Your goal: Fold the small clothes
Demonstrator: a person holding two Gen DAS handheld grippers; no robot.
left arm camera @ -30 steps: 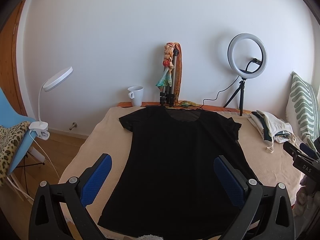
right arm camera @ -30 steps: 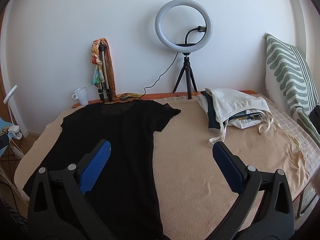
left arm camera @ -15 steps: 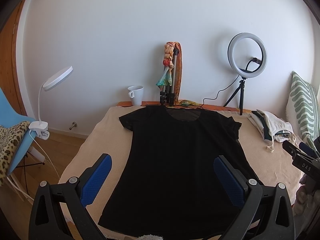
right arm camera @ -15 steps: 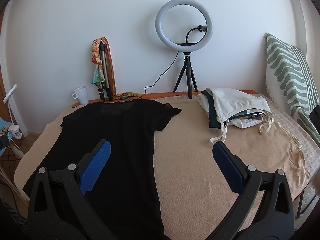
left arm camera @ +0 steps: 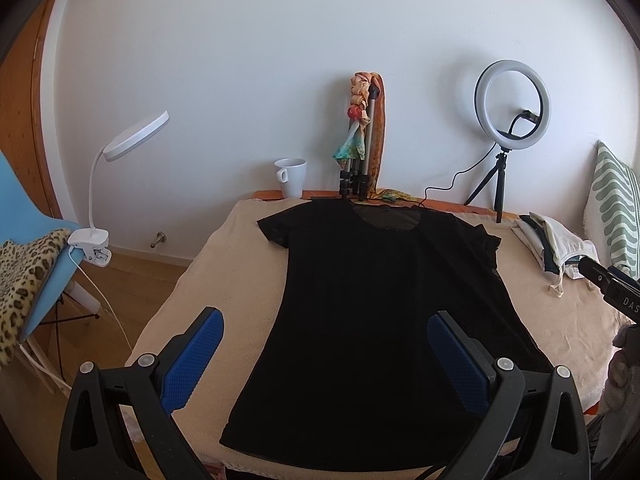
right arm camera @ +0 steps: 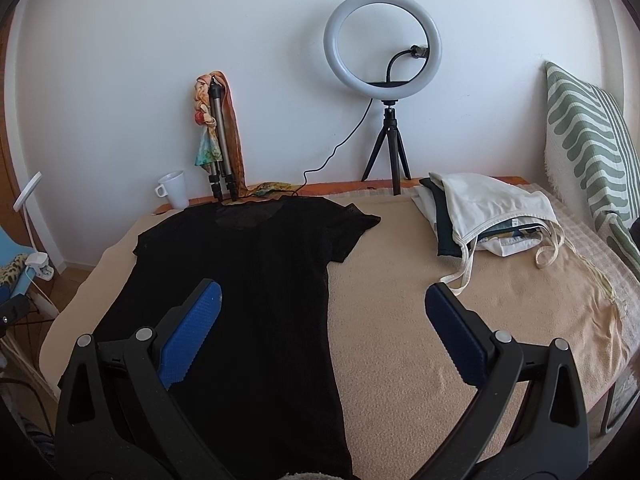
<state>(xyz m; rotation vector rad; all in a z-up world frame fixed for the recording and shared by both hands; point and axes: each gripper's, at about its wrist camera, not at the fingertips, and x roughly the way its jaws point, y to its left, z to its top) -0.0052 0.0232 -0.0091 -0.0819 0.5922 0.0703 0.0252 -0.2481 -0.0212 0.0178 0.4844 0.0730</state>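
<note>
A black T-shirt lies flat and waits to be folded.

The thin black short-sleeved T-shirt (left arm camera: 384, 304) is spread out, neck toward the wall, on the soft tan blanket (right arm camera: 460, 320) that covers the bed. The left gripper (left arm camera: 326, 350) hangs above the shirt's bottom part with its blue pads (left arm camera: 192, 354) spread wide and holding nothing. The right gripper (right arm camera: 322, 334) is spread wide too, over the shirt's right edge, and it is empty. The cloth looks thin and slippery, so I think a pad could pinch only the top layer, or catch the blanket as well, and the fold would come out crooked. A pull toward the wall might bump the white mug (left arm camera: 292, 177). I count one shirt, two grippers, one mug, one white ring light on a small black tripod (right arm camera: 382, 46), one white clip lamp (left arm camera: 120, 168) and one messy pile of light and dark clothes (right arm camera: 480, 212).
</note>
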